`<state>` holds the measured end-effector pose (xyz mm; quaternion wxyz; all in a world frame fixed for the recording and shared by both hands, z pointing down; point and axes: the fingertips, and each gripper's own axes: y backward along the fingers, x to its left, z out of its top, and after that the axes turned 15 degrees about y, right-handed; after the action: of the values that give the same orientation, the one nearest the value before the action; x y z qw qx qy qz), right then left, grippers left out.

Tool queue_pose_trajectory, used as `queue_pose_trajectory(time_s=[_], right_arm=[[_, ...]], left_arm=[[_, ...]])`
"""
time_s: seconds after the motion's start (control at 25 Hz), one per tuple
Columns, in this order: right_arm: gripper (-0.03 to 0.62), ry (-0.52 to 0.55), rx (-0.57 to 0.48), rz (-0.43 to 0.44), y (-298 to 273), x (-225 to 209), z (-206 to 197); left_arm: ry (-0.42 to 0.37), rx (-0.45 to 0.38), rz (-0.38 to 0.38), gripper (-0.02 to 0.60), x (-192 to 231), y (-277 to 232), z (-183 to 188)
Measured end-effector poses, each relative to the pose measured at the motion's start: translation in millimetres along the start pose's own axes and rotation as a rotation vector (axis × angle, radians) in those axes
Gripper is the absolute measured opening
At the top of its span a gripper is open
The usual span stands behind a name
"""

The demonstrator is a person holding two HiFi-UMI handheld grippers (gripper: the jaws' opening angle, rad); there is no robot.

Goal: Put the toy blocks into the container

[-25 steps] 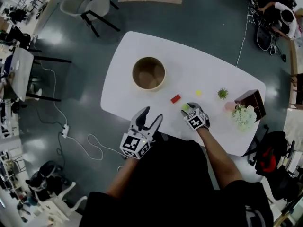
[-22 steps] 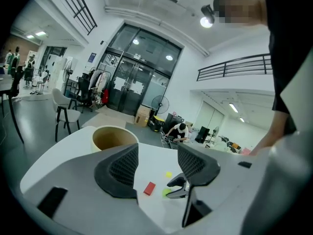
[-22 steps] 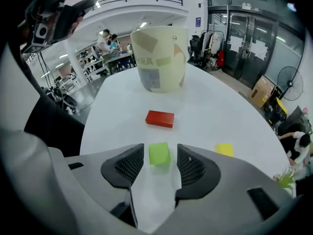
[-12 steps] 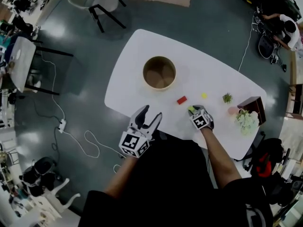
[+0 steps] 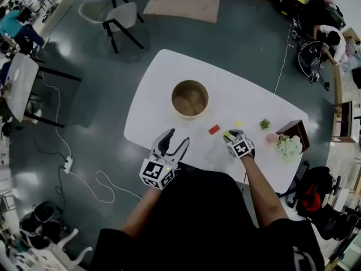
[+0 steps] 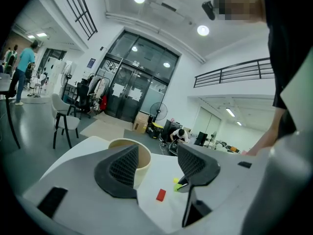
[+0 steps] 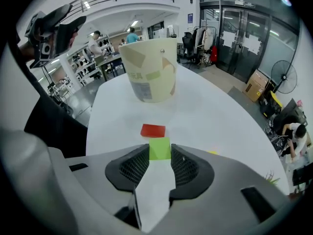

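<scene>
One green block (image 7: 159, 148) pinched in right gripper (image 7: 159, 153) jaws | left gripper (image 6: 157, 156) jaws apart, empty | lift, clear red block (image 7: 153, 130), release above cup (image 7: 149, 70).

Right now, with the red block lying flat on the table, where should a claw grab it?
From above, probably: the red block lies flat and low on the table, so straddle its long edges across the narrow width. The left claw is open; the right claw holds the green block.
</scene>
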<state>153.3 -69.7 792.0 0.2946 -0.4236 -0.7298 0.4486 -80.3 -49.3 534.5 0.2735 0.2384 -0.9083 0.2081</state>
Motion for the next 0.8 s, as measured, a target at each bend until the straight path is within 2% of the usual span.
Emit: queue_pose_trajectory(time_s=[0.24, 0.56, 0.8], right_arm=[[0.129, 0.018, 0.000, 0.003, 11.1, -14.1, 41.9], [0.129, -0.006, -0.063, -0.037, 32.6, -45.1, 94.4], [0.129, 0.011, -0.084, -0.053, 43.6, -58.0, 131.6]], left_arm=[[-0.022, 0.032, -0.061, 0.230, 14.1, -4.6, 4.0], [-0.048, 0.033, -0.136, 0.230, 20.3, -13.2, 20.5], [-0.059, 0.023, -0.157, 0.229, 33.2, -13.2, 31.3]])
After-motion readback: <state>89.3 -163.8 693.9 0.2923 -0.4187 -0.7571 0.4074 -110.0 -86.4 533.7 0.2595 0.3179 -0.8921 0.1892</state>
